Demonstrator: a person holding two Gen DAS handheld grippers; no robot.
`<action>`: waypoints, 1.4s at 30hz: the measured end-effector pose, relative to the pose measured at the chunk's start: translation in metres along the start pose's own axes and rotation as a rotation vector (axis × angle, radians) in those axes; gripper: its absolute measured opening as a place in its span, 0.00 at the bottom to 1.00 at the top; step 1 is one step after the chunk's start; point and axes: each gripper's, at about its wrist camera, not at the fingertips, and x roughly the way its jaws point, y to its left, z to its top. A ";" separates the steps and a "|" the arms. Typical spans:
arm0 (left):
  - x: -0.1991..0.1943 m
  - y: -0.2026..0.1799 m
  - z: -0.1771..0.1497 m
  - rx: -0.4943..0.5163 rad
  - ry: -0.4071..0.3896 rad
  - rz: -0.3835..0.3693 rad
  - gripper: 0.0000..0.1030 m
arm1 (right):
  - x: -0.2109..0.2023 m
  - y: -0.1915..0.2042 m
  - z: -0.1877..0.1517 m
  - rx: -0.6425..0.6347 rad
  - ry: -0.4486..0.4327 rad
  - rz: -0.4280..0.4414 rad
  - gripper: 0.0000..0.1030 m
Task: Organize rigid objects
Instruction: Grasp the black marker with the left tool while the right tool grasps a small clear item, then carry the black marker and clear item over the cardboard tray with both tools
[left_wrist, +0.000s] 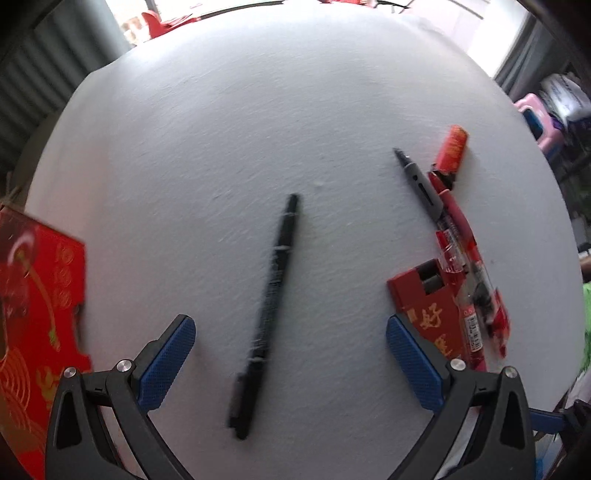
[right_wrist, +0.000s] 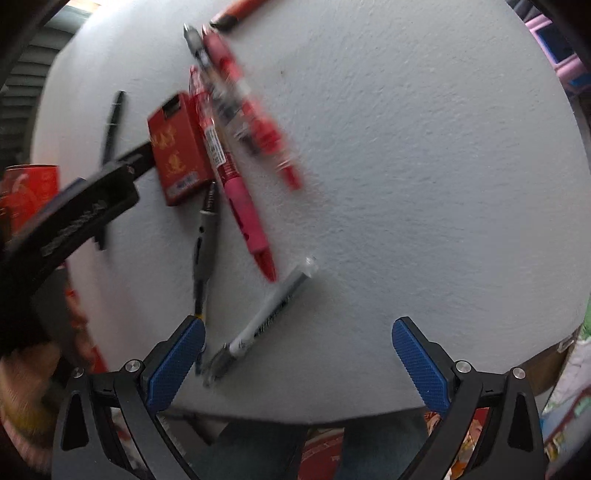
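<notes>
A black pen (left_wrist: 271, 291) lies on the white table (left_wrist: 258, 129), running between the fingers of my left gripper (left_wrist: 290, 325), which is open and empty just above it. To its right lie a grey pen (left_wrist: 419, 184), red pens (left_wrist: 461, 266) and a small red box (left_wrist: 428, 306). My right gripper (right_wrist: 299, 328) is open and empty over the table's near edge. Ahead of it lie a white pen (right_wrist: 266, 317), a grey pen (right_wrist: 205, 236), red pens (right_wrist: 240, 177), the red box (right_wrist: 177, 147) and the black pen (right_wrist: 112, 122).
A red printed bag or card (left_wrist: 33, 314) sits at the table's left edge. A red-orange tube (left_wrist: 452, 149) lies beyond the pens. The left gripper's black arm (right_wrist: 74, 214) crosses the right wrist view at left. A pink stool (left_wrist: 539, 122) stands off the table.
</notes>
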 end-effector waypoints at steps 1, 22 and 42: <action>0.001 0.002 0.000 0.000 -0.004 -0.014 1.00 | 0.006 0.003 0.000 0.012 0.004 -0.030 0.99; -0.006 -0.028 0.005 0.120 -0.065 -0.046 0.92 | -0.015 -0.018 -0.044 -0.010 -0.054 -0.072 0.10; -0.084 -0.031 -0.010 0.092 0.024 -0.092 0.09 | -0.106 -0.041 -0.034 -0.036 -0.237 0.050 0.10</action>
